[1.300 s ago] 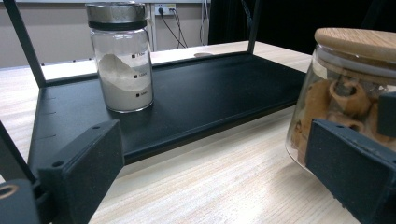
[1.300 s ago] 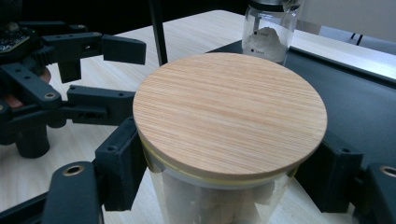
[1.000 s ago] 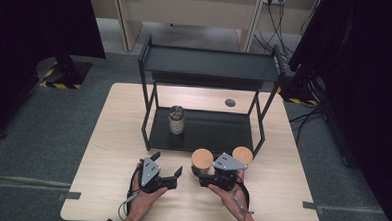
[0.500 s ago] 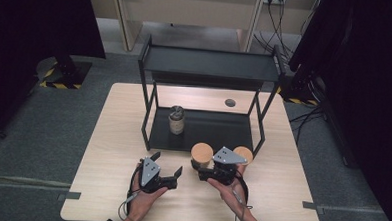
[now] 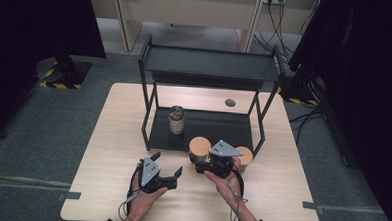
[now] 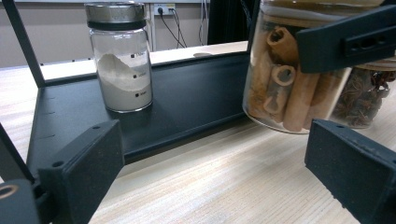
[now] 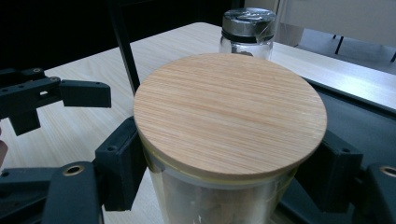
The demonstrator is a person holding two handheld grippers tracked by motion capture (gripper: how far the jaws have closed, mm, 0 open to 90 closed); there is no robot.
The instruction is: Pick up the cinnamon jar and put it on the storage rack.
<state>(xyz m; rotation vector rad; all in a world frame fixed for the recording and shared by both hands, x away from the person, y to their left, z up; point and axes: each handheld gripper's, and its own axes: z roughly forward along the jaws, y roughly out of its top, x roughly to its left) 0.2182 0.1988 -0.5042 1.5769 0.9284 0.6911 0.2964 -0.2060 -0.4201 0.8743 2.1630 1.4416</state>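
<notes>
Now, right gripper (image 5: 200, 166): clamped around the cinnamon jar (image 5: 199, 149), just below its wooden lid (image 7: 229, 110).
Left gripper (image 5: 167, 168): jaws apart, holding nothing.

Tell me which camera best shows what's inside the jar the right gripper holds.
The left gripper view: through the glass, the jar shows rolled cinnamon sticks. The right gripper view shows its wooden lid and little of the contents; the high view shows its lid from above.

Cinnamon jar (image 5: 200, 148), bamboo lid, upright, tabletop
</notes>
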